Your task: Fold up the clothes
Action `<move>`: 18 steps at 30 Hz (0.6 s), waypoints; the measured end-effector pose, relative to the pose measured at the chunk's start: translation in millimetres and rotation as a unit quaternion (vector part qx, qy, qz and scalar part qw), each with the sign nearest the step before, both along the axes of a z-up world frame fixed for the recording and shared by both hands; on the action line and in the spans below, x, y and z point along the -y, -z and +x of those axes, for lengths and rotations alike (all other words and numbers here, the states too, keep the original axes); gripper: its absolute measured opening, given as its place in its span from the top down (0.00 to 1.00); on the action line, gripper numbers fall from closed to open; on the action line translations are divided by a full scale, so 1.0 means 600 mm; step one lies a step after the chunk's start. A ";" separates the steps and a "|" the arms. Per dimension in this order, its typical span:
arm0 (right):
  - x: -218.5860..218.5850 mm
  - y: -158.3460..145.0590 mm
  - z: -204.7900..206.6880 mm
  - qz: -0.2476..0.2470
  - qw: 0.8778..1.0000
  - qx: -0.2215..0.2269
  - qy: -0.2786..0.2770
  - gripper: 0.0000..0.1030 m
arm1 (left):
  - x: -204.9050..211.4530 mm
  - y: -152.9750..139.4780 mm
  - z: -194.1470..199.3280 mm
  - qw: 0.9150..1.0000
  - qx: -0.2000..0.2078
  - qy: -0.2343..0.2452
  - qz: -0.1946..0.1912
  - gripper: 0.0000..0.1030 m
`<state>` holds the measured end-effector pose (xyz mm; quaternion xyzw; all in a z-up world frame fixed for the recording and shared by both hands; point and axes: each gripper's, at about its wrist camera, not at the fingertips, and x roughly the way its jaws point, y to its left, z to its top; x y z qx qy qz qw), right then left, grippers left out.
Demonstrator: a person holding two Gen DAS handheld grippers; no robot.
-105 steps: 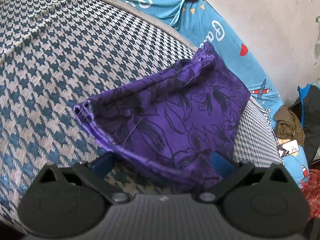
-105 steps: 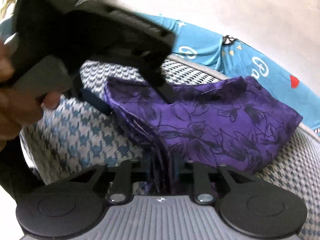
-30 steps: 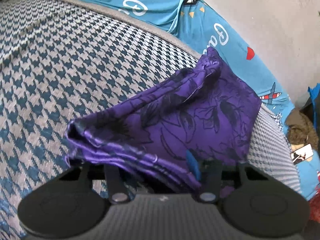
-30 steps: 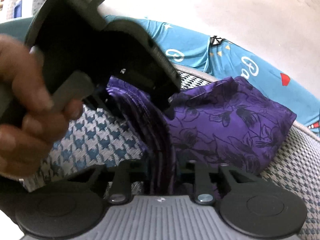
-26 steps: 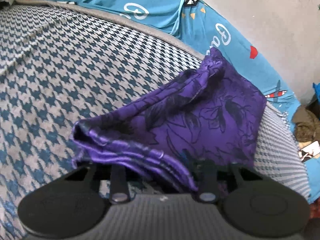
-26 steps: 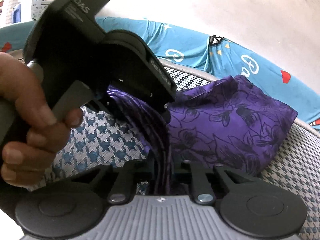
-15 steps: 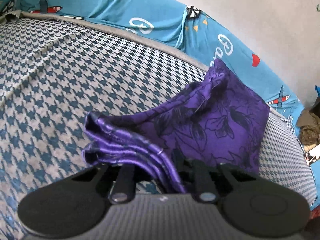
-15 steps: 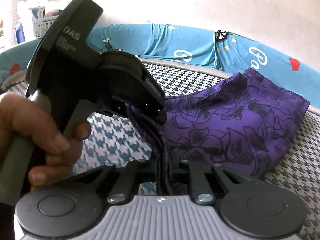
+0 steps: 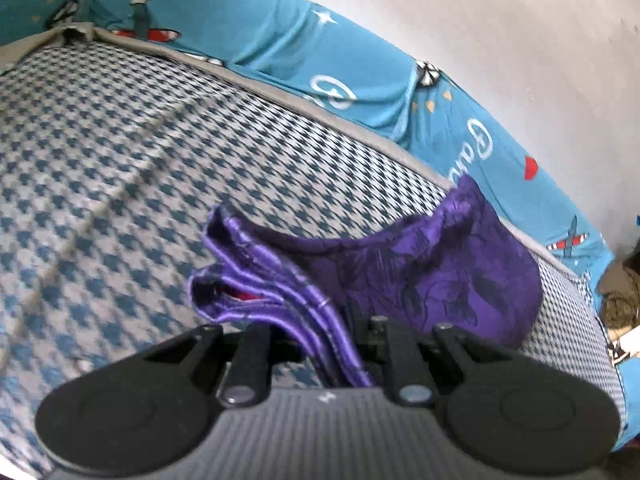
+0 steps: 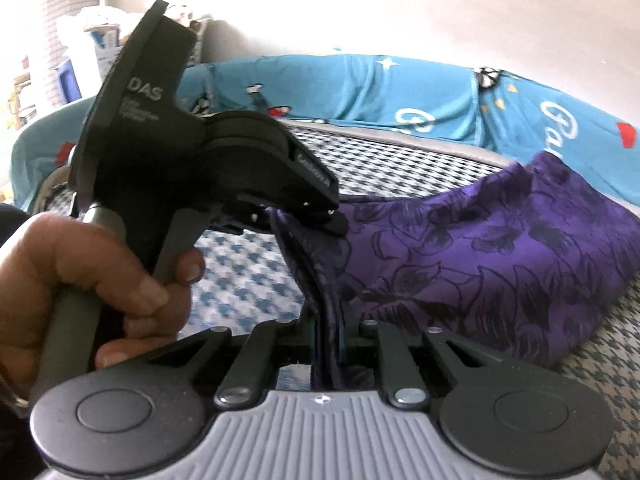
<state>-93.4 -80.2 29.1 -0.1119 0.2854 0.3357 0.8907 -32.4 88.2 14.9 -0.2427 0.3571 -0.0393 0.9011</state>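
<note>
Purple cloth (image 9: 432, 276) is lying already folded into several layers on the checked bedcover (image 9: 120, 152), so little seems left beyond another fold or setting it down. Blue sheet (image 9: 280, 40) is running along the bedcover's far edge, under a pale wall (image 9: 500, 40). Left gripper (image 9: 344, 356) and right gripper (image 10: 328, 356) are both pinching the cloth's near edge.
</note>
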 end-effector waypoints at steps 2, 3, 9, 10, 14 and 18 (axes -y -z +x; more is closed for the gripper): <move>-0.014 0.000 -0.007 0.002 1.000 -0.004 -0.007 0.89 | -0.019 -0.007 -0.007 1.000 0.002 -0.009 0.001 0.85; -0.021 0.000 -0.010 0.003 1.000 -0.006 -0.011 0.89 | -0.029 -0.010 -0.010 1.000 0.002 -0.014 0.003 0.85; -0.072 -0.002 -0.019 0.020 0.999 -0.014 -0.032 0.89 | -0.103 -0.027 -0.039 0.998 0.013 -0.058 0.003 0.84; -0.082 0.000 -0.022 0.021 0.999 -0.015 -0.040 0.89 | -0.117 -0.027 -0.043 0.998 0.011 -0.069 0.000 0.84; -0.121 0.007 -0.033 0.020 0.997 -0.021 -0.073 0.89 | -0.154 -0.019 -0.055 0.994 -0.005 -0.110 -0.002 0.82; -0.138 0.023 -0.035 0.006 0.996 -0.028 -0.083 0.83 | -0.164 -0.011 -0.061 0.986 -0.030 -0.157 0.035 0.78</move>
